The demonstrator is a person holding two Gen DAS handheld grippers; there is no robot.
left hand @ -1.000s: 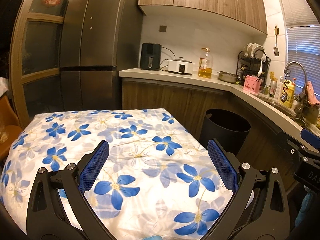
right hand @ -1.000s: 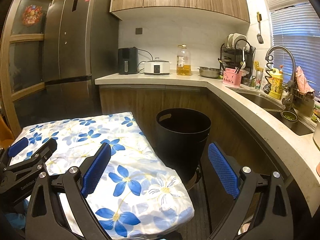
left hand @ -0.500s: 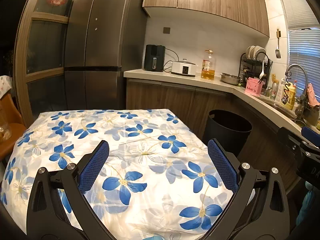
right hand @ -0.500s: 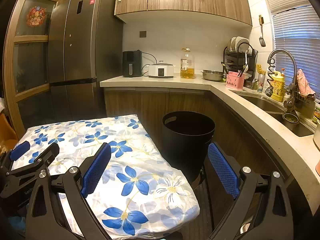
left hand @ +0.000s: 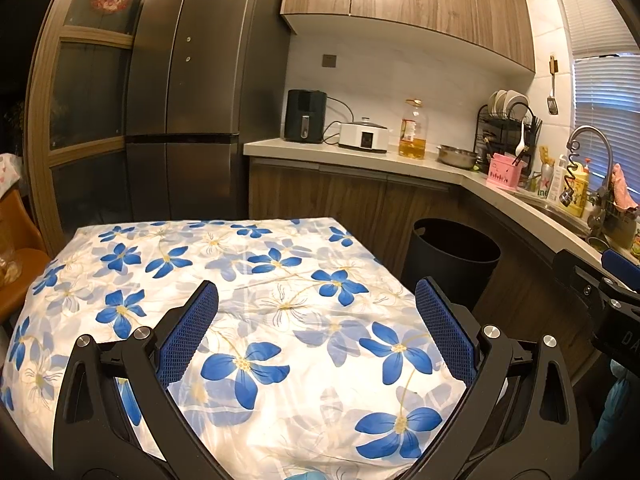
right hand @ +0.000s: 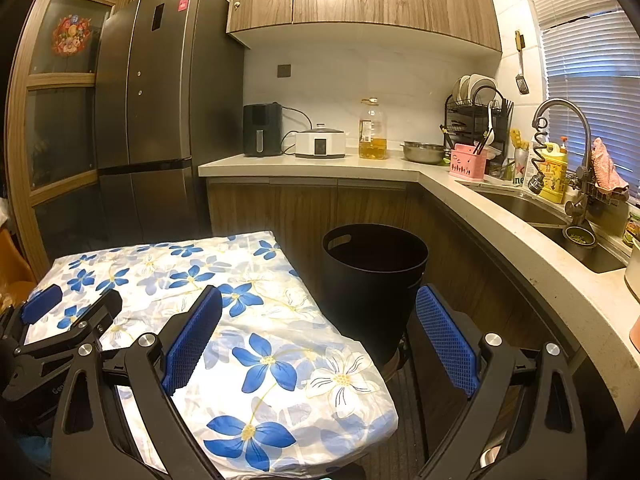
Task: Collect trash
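Left gripper spread wide, nothing between the blue pads, hovering above the near part of the flowered tablecloth. Right gripper likewise splayed and empty, poised over the cloth's near right corner. Black trash bin standing on the floor just beyond the table's right edge, in front of the wooden cabinets, seen straight ahead between the right gripper's fingers and off to the right of the left gripper. No loose trash to be made out on the cloth. Behind, along the worktop: air fryer, cooker, oil bottle.
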